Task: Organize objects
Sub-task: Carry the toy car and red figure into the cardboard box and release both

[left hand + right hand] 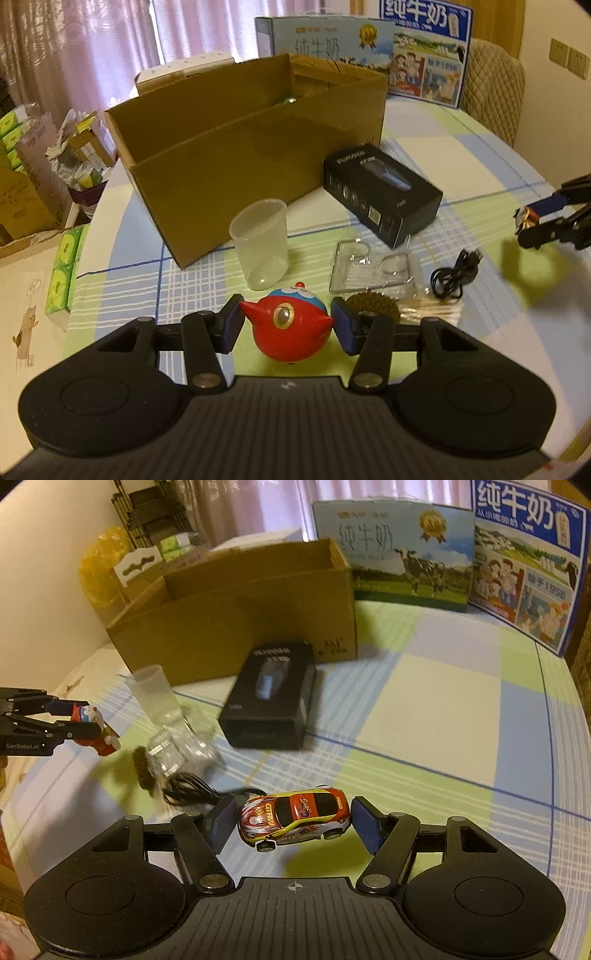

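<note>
A red and blue cartoon toy figure [291,334] sits between the blue pads of my left gripper [290,322], which is shut on it just above the checked tablecloth [424,155]. The right wrist view shows that same left gripper [84,720] and the toy figure [94,725] at the far left. My right gripper [293,821] is shut on a red and yellow toy car [295,818], held clear of the cloth with its shadow below. From the left wrist, the right gripper [532,221] and the car [525,218] appear at the right edge. An open cardboard box [221,158] stands behind.
A black product box [380,199], a clear plastic cup [260,247], clear packaging [365,269], a black cable [458,273] and a brown round pad [369,306] lie in front of the cardboard box. Two milk cartons [424,48] stand at the back. A green tissue pack [62,266] lies left.
</note>
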{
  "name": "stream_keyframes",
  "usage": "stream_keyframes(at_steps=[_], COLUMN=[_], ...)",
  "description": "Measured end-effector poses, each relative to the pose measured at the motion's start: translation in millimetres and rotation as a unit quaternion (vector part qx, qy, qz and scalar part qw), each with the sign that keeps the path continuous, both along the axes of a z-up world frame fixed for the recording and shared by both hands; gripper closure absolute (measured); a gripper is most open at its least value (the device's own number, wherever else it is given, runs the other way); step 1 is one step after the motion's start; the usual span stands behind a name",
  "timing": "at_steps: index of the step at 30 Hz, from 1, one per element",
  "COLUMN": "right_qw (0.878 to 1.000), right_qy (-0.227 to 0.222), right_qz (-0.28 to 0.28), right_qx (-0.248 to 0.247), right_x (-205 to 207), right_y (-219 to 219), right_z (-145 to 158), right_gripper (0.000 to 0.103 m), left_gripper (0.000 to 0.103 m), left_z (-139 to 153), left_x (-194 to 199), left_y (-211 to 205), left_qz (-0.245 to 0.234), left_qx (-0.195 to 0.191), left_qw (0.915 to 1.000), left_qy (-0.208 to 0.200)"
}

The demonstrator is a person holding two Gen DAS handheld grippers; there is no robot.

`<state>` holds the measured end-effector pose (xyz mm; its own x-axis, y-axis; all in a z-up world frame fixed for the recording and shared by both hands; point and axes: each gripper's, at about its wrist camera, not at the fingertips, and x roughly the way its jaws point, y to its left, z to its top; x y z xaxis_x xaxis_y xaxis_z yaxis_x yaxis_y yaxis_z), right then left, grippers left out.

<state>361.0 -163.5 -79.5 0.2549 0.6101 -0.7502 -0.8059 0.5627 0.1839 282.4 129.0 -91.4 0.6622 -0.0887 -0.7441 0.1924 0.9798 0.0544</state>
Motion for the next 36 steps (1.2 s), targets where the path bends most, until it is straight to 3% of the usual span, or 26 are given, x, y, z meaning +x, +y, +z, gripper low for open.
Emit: stream_keyframes(at_steps=[16,36], right_qw=[0.997,0.988], right_qy=[-0.023,-0.072], right_qz=[0.039,0.081], right_qx=[0.068,0.112], right_x=[16.0,83.9], right_y=[44.9,162.2], right_z=[53.3,106.3], right_gripper=[0.039,0.039], left_gripper=[0.058,0.058], left_z=[73.4,140.6], left_x=[12.3,103.6], left_y=[11.3,31.9], left_qz=[0.051,0.057], left_qx=[-0.028,-0.020], left_qw=[0.9978,0.9927], left_qy=[-0.031,-0.104])
